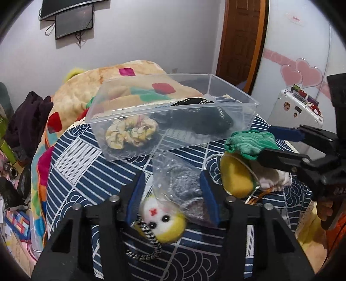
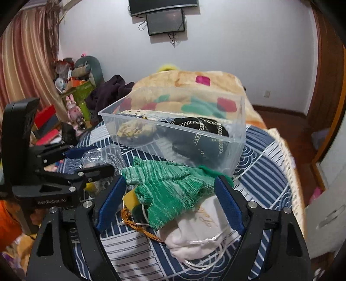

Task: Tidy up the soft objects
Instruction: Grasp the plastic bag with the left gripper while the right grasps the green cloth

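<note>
Green ribbed knit glove (image 2: 170,192), crumpled, floppy

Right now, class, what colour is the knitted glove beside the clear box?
Green, in streaky light and dark stripes; the knitted glove shows best in the right wrist view.

2 wall screens (image 2: 165,20), wooden door (image 1: 240,41), striped curtain (image 2: 26,56), white suitcase (image 1: 296,108).

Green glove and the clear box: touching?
Touching. In the right wrist view the green glove has its far cuff pressed against the near wall of the clear box, with no gap showing between them.
</note>
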A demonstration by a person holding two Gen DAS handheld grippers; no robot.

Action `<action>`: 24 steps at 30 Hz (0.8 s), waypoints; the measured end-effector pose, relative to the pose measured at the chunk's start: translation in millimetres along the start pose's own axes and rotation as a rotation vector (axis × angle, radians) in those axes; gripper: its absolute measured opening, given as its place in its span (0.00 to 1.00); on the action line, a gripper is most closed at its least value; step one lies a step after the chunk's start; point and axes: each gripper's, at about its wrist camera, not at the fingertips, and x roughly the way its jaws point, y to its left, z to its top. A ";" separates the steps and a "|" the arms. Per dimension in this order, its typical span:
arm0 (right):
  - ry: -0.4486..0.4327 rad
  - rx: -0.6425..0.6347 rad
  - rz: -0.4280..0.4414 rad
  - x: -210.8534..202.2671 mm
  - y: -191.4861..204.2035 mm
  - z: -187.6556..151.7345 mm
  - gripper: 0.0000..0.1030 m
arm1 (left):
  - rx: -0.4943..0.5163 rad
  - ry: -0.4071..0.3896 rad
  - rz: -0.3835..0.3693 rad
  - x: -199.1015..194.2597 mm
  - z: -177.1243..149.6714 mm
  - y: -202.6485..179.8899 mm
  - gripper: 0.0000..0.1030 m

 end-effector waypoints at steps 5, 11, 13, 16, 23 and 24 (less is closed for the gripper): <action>0.017 0.032 0.025 2.9 -4.9 -5.4 0.50 | -0.010 0.015 -0.039 6.9 1.6 -2.0 0.29; -0.009 0.035 0.024 -6.1 -4.1 -9.3 0.29 | -0.008 -0.013 -0.039 -1.3 3.8 -3.4 0.19; -0.033 0.044 0.028 -12.6 -5.1 -7.8 0.26 | -0.013 -0.029 -0.043 -7.6 5.7 -2.5 0.18; -0.066 0.043 0.023 -22.3 -5.8 -6.2 0.25 | -0.033 -0.062 -0.036 -19.0 7.6 0.7 0.17; -0.145 0.043 0.017 -44.9 -3.1 7.5 0.24 | -0.071 -0.136 -0.015 -44.4 18.7 13.2 0.17; -0.155 0.042 0.016 -47.2 -2.5 10.2 0.24 | -0.069 -0.151 -0.012 -48.7 21.9 14.2 0.17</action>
